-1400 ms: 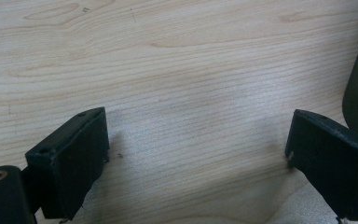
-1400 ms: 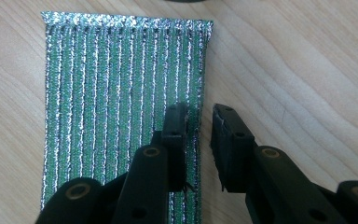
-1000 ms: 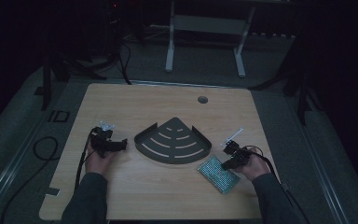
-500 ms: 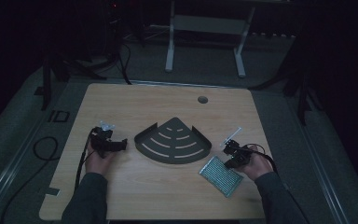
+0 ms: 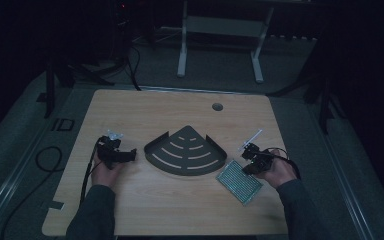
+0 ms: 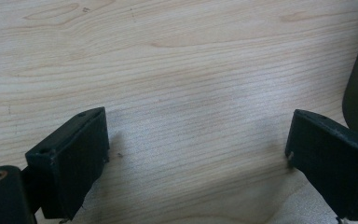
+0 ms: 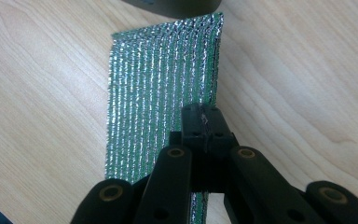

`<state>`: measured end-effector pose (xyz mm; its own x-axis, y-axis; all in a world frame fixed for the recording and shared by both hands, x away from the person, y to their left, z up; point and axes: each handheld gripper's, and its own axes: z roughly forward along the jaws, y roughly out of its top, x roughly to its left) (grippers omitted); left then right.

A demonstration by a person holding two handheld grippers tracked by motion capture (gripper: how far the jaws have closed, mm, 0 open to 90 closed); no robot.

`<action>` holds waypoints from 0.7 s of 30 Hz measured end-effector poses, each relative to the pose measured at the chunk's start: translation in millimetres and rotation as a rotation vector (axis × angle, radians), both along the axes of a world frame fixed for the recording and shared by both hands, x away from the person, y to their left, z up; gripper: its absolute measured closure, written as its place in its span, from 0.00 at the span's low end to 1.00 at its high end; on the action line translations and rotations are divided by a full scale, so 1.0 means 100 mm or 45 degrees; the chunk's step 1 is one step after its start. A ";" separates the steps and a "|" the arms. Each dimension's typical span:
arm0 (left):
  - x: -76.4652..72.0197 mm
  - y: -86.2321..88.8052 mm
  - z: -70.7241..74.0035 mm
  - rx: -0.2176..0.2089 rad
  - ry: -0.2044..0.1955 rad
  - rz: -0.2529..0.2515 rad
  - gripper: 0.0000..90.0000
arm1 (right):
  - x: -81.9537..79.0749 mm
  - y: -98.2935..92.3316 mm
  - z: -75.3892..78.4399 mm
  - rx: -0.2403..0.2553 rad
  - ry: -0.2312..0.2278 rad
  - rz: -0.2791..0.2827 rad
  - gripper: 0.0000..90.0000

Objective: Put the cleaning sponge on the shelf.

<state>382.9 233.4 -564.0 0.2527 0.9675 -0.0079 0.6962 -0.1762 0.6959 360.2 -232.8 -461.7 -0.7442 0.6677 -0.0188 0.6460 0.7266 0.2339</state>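
Right tongs [image 7: 204, 122] pinch the thin, floppy foil mesh sheet [image 7: 161, 79] at its edge beside the tray [image 5: 186, 151]; left tongs [image 6: 200, 154] gape empty.

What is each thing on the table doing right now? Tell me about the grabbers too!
Left gripper: open, nothing between its jaws, low over bare wood.
Right gripper: jaws closed together, over the shiny mat's edge; a grip on it cannot be told.
Shiny green mat: lying flat on the table.
Dark fan-shaped tray: flat on the table, nothing in it.
Table: holds all of these.
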 end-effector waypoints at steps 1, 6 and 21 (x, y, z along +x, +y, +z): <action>0.00 0.00 0.00 0.000 0.000 0.000 0.07 | 0.00 0.00 0.01 -0.002 -0.002 -0.003 1.00; 0.00 0.00 0.00 0.000 0.000 0.000 0.07 | 0.02 -0.02 0.08 -0.011 -0.009 -0.002 1.00; 0.00 0.00 0.00 0.000 0.000 0.000 0.07 | 0.04 -0.09 0.29 -0.031 -0.046 -0.017 1.00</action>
<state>382.9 233.4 -564.0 0.2527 0.9675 -0.0079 0.6962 -0.1762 0.6959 363.9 -241.3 -433.0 -0.7339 0.6764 -0.0617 0.6471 0.7239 0.2393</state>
